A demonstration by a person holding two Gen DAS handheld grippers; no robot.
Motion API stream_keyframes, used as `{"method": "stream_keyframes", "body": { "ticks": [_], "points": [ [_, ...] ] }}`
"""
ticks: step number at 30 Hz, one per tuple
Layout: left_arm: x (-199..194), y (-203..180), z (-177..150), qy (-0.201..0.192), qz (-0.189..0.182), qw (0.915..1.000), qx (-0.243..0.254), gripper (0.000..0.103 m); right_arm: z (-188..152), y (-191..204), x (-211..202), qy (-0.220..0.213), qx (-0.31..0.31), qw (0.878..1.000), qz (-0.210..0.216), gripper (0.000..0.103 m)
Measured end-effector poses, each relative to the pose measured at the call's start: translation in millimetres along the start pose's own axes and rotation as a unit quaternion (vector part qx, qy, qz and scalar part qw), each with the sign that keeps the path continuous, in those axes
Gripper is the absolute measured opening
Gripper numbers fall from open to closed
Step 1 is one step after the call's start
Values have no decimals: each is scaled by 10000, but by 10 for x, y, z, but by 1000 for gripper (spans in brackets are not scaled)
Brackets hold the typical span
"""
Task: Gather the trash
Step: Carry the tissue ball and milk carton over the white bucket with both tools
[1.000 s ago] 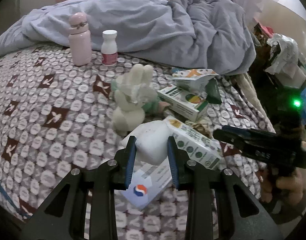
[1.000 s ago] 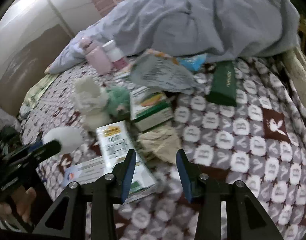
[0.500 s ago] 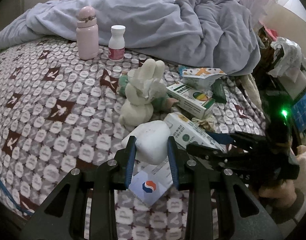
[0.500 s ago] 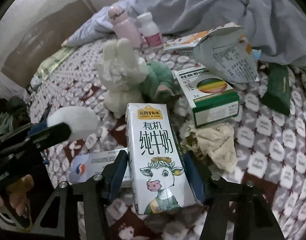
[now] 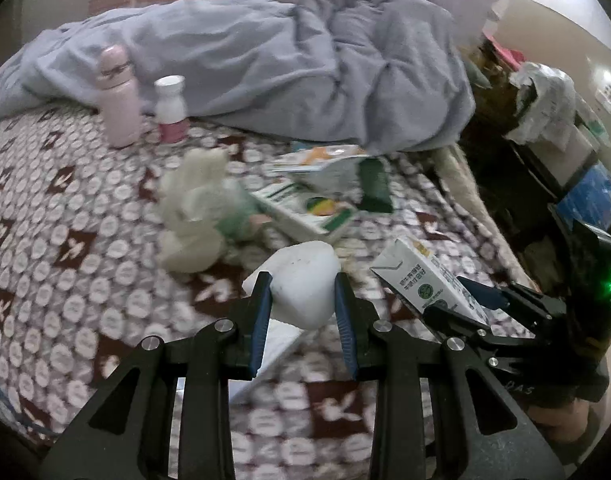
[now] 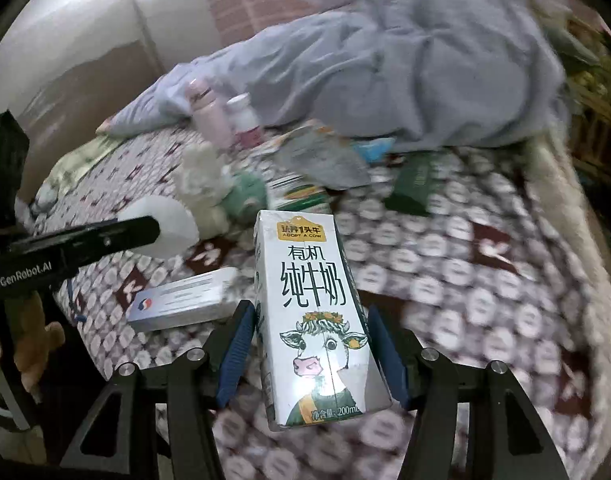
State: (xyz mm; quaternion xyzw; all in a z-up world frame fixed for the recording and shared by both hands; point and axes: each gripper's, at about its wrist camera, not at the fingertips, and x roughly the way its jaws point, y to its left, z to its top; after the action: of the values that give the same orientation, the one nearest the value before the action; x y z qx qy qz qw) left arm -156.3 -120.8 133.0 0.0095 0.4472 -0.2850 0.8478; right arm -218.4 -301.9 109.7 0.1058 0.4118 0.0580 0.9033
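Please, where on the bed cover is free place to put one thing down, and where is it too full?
Free: the patterned bed cover left of the plush rabbit and in front of the pink bottle; also the stretch right of the milk carton, below the green packet. Crowded: the middle, around the rabbit, the green-and-white box and the torn packaging.

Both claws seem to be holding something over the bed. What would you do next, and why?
Probably carry both away toward a bin, none of which is in view. The right gripper grips the milk carton, the left gripper a white crumpled wad, so neither can take the blue-and-white box.
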Motion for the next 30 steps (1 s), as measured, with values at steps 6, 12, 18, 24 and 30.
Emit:
{"method": "stream_keyframes", "body": {
  "ticks": [6, 12, 18, 24, 30],
  "points": [
    [92, -485, 76, -12, -161, 9991, 395, 28, -95, -295, -283, -158, 333, 9989, -276, 57],
    [203, -936, 140, 15, -331, 9966, 753, 28, -180, -608, -602, -391, 569, 9958, -608, 57],
    [330, -1369, 162, 83, -480, 9928, 1091, 28, -306, -926, -857, -516, 845, 9913, -871, 57],
    [430, -1770, 173, 140, -640, 9886, 1356, 28, -449, -1218, -1103, -629, 1112, 9855, -1118, 57],
    [517, -2153, 153, 201, -819, 9834, 1604, 28, -568, -1480, -1303, -727, 1338, 9792, -1338, 57]
  ]
}}
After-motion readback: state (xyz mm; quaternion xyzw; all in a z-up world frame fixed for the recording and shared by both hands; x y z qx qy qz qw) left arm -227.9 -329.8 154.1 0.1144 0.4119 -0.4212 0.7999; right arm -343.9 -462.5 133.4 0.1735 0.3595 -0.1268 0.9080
